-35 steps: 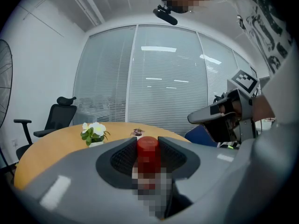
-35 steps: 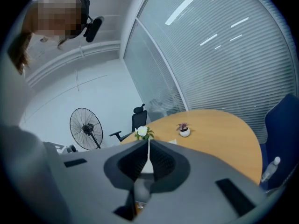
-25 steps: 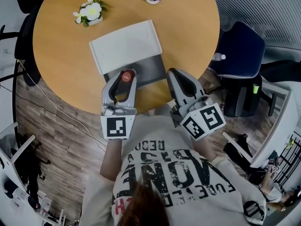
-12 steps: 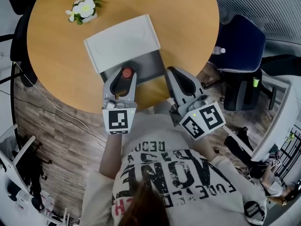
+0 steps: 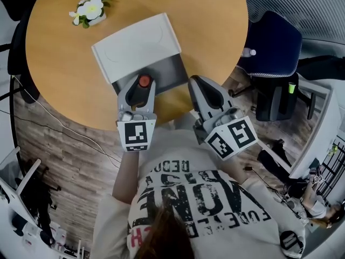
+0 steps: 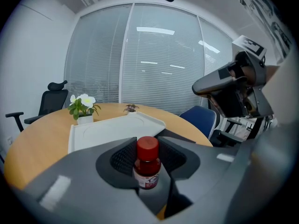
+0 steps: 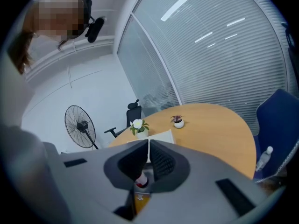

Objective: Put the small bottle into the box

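Two claws sit low in the centre of the head view, both at the near edge of the round wooden surface (image 5: 210, 31). My left claw (image 5: 142, 86) is partly spread and pinching the small bottle (image 6: 148, 164): in the left gripper view both ribbed pads press on the bottle's sides, its red cap standing upright above them. From the head view, that bottle hangs at the near end of the box (image 5: 170, 72), over its dark well, though I cannot tell whether its base touches the bottom. The box's white lid (image 5: 133, 46) lies flung open toward the upper left of the frame. My right claw (image 5: 197, 85) is just right of the box, apart from it, with its jaws pressed together and nothing between them. A white-flowered pot (image 5: 89, 9) stands at the upper left of the surface, well apart from the box.
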The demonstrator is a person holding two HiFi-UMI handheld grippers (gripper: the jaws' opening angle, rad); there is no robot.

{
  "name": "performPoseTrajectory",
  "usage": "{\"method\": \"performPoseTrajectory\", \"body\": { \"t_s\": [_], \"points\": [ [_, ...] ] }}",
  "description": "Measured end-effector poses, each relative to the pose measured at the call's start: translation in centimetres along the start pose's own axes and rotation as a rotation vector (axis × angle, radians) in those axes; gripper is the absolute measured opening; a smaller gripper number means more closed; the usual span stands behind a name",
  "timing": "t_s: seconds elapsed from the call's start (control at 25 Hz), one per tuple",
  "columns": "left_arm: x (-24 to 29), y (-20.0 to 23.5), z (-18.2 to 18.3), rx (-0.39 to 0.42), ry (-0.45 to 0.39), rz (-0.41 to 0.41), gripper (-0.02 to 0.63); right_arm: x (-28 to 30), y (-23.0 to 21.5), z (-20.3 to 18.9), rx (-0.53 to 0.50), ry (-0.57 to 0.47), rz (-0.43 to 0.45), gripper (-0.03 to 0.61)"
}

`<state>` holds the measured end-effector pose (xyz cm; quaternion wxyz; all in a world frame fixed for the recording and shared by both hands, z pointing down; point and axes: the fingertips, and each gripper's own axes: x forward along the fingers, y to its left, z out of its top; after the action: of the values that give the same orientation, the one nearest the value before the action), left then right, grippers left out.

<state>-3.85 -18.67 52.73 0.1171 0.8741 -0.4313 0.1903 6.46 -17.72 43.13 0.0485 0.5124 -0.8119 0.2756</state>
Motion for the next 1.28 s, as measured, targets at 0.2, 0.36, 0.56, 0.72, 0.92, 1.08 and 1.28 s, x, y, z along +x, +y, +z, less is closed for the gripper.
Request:
{"method": "performPoseTrajectory", "body": {
  "t_s": [0.2, 0.36, 0.56, 0.72, 0.92, 1.08, 1.28],
  "points": [
    [-0.1, -0.2, -0.1, 0.003, 0.014, -0.008, 0.147, -0.3, 0.5, -0.2, 0.003, -0.001, -0.009, 0.015],
    [-0.3, -0.2, -0.3, 0.012, 0.043, -0.017, 0.147, -0.3, 1.2, -0.4, 0.003, -0.003, -0.009, 0.015],
    [-0.4, -0.8, -0.9, 0.061, 0.087, -0.051, 0.147, -0.2, 2.1, -1.0, 0.002, -0.002, -0.006, 0.015],
    [-0.9, -1.0, -2.1, 0.054, 0.112, -0.052, 0.147, -0.1, 2.9, -1.0, -0.004, -0.007, -0.002, 0.015],
    [-0.9, -1.3, -2.2, 0.092, 0.119, -0.062, 0.149, 0.1, 3.4, -0.9, -0.009, -0.012, -0.002, 0.015],
    [-0.9, -1.4, -2.3, 0.103, 0.120, -0.067, 0.149, -0.1, 3.5, -0.9, -0.010, -0.018, -0.009, 0.015],
    [-0.8, -1.6, -2.3, 0.104, 0.122, -0.064, 0.149, -0.4, 3.4, -0.8, -0.010, -0.022, -0.015, 0.015]
  ]
}}
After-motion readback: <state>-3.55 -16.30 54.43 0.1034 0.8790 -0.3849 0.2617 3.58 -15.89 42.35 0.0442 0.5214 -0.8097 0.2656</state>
